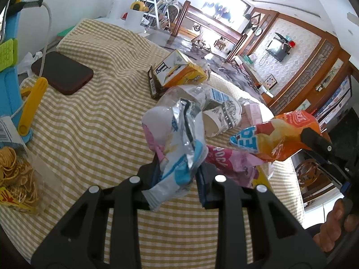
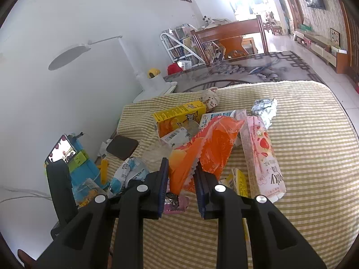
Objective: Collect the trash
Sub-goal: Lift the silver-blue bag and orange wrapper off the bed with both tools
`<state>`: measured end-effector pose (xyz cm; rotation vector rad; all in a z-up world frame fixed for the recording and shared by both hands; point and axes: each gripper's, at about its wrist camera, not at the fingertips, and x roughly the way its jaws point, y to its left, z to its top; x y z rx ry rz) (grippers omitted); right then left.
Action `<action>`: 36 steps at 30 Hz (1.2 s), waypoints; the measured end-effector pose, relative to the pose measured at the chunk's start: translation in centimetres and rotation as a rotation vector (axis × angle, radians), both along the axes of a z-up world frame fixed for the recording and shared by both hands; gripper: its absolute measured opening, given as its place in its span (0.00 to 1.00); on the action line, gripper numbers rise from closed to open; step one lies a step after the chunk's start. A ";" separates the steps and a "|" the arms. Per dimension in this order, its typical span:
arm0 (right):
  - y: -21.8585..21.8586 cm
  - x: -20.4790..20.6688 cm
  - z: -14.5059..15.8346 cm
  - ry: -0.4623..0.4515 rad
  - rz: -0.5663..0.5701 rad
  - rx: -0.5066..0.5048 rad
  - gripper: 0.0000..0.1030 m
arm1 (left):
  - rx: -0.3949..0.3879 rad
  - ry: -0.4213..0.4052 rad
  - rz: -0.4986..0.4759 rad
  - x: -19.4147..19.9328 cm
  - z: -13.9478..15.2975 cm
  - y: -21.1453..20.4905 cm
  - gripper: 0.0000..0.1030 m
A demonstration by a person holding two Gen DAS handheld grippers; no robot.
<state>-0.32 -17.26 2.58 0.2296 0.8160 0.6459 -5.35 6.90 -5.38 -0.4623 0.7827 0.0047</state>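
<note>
Two wrappers held, one per gripper; pickup step under way.

Left wrist view: left gripper (image 1: 179, 168) clamped on blue-and-white wrapper (image 1: 177, 152), lifted above checked cloth (image 1: 94, 134).

Right wrist view: right gripper (image 2: 181, 170) closed on orange packet (image 2: 208, 150), apparently pinched at lower edge. Next: carry both to a bin, none in view.

Blue, white and pink foil wrapper (image 1: 177, 148), crumpled, silver lining showing, stands upright off the checked cloth, its lower end pinched; orange chip bag (image 2: 206, 152), creased with a serrated edge, also held up, just right of it. Beneath and behind them on the cloth: pink strawberry Pocky box (image 2: 262, 154) lying flat, yellow-orange drink carton (image 2: 177, 118) on its side, crushed printed paper cup (image 1: 222, 116) tipped over, mouth toward the camera.
</note>
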 end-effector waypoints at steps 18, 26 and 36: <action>-3.3 -0.9 0.4 -0.013 -0.031 0.010 0.21 | 0.033 -0.055 -0.003 -0.6 1.0 -0.5 0.26; -5.3 -2.2 1.4 -0.052 -0.022 0.011 0.21 | 0.141 -0.119 0.003 -1.4 2.8 -1.9 0.26; -8.4 -2.9 3.3 -0.109 -0.048 0.012 0.21 | 0.164 -0.208 0.015 -2.7 5.9 -3.6 0.26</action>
